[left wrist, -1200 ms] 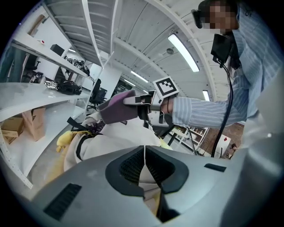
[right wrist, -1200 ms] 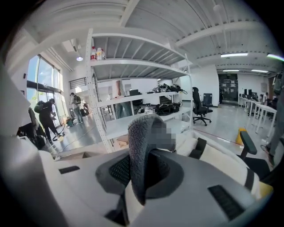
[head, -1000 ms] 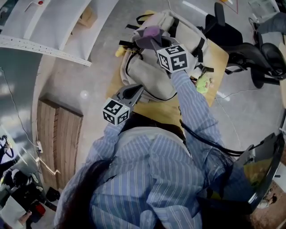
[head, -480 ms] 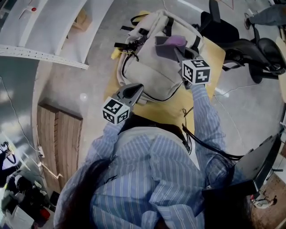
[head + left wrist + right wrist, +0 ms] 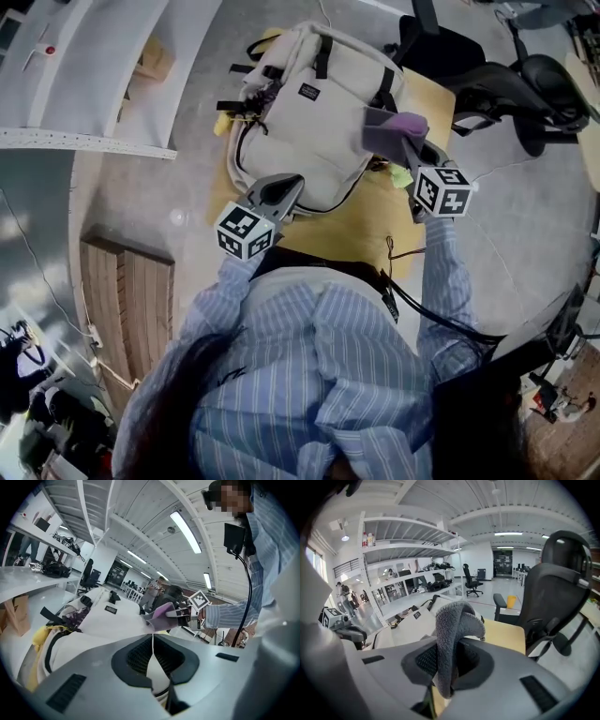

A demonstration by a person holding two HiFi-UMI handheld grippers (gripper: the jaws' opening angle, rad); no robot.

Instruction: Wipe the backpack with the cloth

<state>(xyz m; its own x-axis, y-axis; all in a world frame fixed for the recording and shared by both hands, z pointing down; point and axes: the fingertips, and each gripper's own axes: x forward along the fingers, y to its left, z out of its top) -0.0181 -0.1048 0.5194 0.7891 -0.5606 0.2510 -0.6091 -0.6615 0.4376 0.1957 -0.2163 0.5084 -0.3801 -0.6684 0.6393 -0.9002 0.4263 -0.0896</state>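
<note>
A beige backpack (image 5: 309,122) lies flat on a yellow table (image 5: 356,225); it also shows in the left gripper view (image 5: 93,620) and the right gripper view (image 5: 412,620). My right gripper (image 5: 412,150) is shut on a folded grey-purple cloth (image 5: 392,129) at the backpack's right edge. That cloth (image 5: 452,630) loops up out of the right gripper (image 5: 450,667). My left gripper (image 5: 279,190) sits at the backpack's near edge, its jaws closed on pale backpack fabric (image 5: 154,677). From the left gripper (image 5: 152,651) I see the cloth (image 5: 161,618) held beyond the bag.
Black office chairs (image 5: 525,84) stand close to the table's far right, one (image 5: 558,588) just behind the cloth. A white shelf unit (image 5: 94,94) runs along the left. A small yellow-green item (image 5: 401,176) lies by the bag. A cable (image 5: 398,253) crosses the table's near edge.
My right gripper has carried the cloth rightward and nearer across the backpack's top, from its far left part to its right edge. The left gripper has stayed at the bag's near edge.
</note>
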